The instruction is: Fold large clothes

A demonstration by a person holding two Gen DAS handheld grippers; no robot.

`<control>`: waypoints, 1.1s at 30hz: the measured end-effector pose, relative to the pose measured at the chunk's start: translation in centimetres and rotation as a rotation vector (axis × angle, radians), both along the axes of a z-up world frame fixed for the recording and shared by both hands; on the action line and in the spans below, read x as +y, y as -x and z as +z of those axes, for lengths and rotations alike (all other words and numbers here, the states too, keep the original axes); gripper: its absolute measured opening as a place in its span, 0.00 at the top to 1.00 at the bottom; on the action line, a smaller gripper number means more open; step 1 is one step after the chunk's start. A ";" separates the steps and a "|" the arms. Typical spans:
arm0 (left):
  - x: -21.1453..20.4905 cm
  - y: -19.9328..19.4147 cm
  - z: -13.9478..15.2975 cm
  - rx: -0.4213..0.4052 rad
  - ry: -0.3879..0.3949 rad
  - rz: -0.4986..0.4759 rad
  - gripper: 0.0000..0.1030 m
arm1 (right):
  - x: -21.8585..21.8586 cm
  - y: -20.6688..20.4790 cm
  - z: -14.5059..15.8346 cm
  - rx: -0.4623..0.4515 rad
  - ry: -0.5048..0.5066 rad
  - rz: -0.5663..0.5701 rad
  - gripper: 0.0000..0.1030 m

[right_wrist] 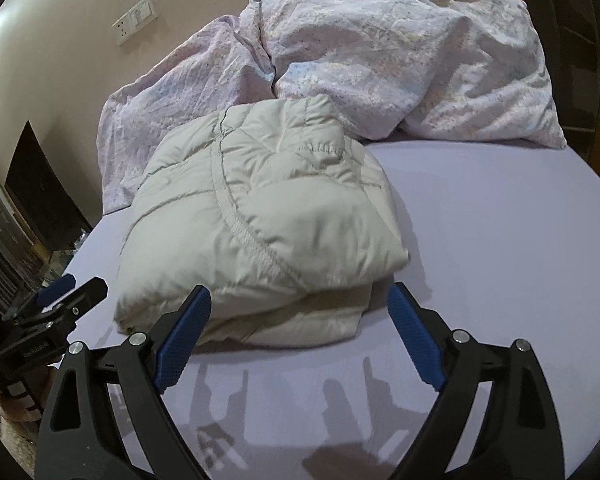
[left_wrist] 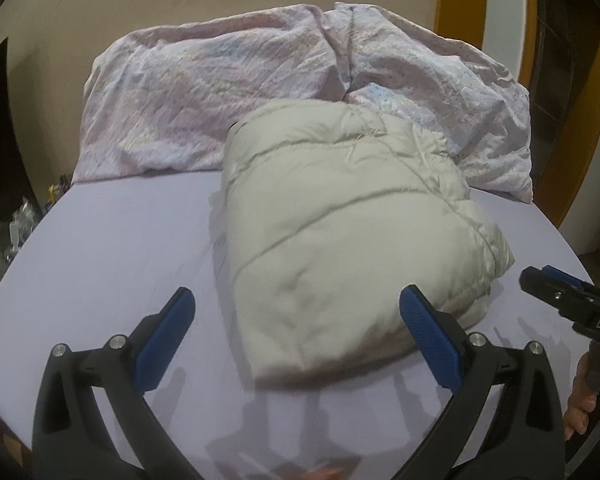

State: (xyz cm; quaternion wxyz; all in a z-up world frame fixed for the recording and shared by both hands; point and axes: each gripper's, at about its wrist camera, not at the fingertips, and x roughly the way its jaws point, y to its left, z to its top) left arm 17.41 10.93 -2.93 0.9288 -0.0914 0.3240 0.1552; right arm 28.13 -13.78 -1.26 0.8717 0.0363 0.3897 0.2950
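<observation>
Jacket (left_wrist: 340, 240) folded on bed (left_wrist: 120, 260) | left claw (left_wrist: 296, 308), right claw (right_wrist: 300, 304) both agape, empty | risk: puffy filling springs fold open.

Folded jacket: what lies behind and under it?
Behind the jacket lies a crumpled floral quilt, apparently touching its far edge. Under it is the lilac sheet; anything between them is hidden.

One folded jacket (left_wrist: 340, 240), one crumpled quilt (left_wrist: 220, 92), two claws (left_wrist: 296, 304) (right_wrist: 300, 300)

White letters "DAS" on the right claw (left_wrist: 540, 280), cut off at the frame edge
</observation>
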 end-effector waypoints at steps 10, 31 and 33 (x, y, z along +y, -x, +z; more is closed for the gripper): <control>-0.2 3.8 -0.9 0.034 0.096 0.013 0.02 | -0.7 3.5 -0.2 0.027 -0.019 0.016 0.11; -2.7 6.6 -0.8 0.058 0.133 -0.040 0.02 | -1.8 6.7 -0.1 0.059 -0.056 0.043 0.11; -3.0 6.8 -0.8 0.057 0.134 -0.042 0.02 | -1.9 7.0 0.0 0.059 -0.059 0.046 0.11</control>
